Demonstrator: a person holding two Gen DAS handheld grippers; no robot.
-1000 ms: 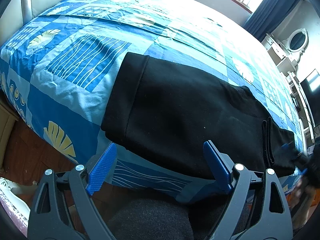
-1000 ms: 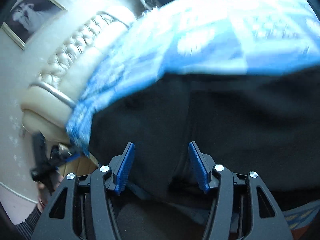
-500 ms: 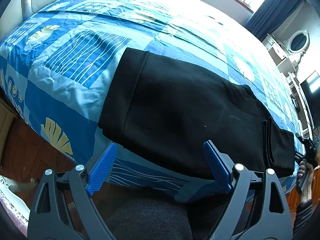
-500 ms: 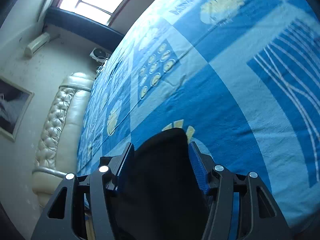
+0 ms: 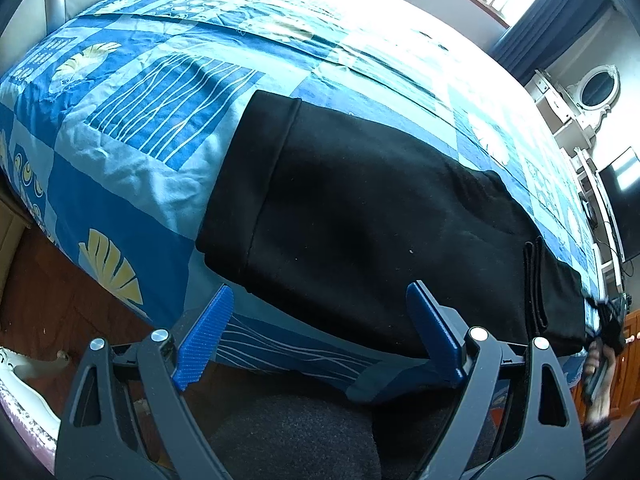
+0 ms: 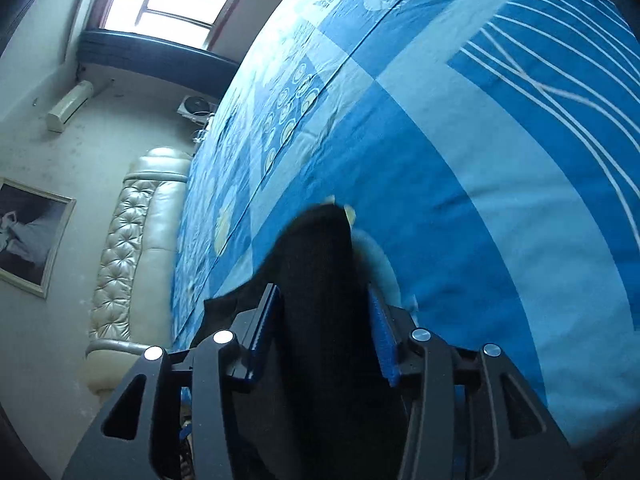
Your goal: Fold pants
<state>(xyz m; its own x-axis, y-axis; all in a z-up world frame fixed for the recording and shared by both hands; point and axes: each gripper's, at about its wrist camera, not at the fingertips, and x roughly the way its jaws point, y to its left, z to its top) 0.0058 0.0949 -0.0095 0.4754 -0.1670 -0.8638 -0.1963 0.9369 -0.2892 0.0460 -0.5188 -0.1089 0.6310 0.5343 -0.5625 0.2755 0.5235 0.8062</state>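
My left tongs (image 5: 316, 332) are spread wide and hold nothing; their blue pads (image 5: 206, 332) hang at the bottom of the left wrist view, above the near edge of the bed (image 5: 132, 176). The black pants (image 5: 372, 224) lie flat on the blue patterned bedspread, stretching from the centre of that frame to the lower right, with the wide folded band at their left end and a stack of folded layers near the right end. At the far right edge of the same frame my right tongs (image 5: 608, 316) show small and dark against the end of the pants, with my hand (image 5: 598, 380) below them.

In the right wrist view my right tongs (image 6: 324, 320) are closing, and a bunched roll of the black pants (image 6: 320, 280) fills the gap between the fingers (image 6: 382, 336); the cloth touches both pads. The bedspread fills the right of that frame, and a cream tufted headboard (image 6: 132, 248) stands at the left.
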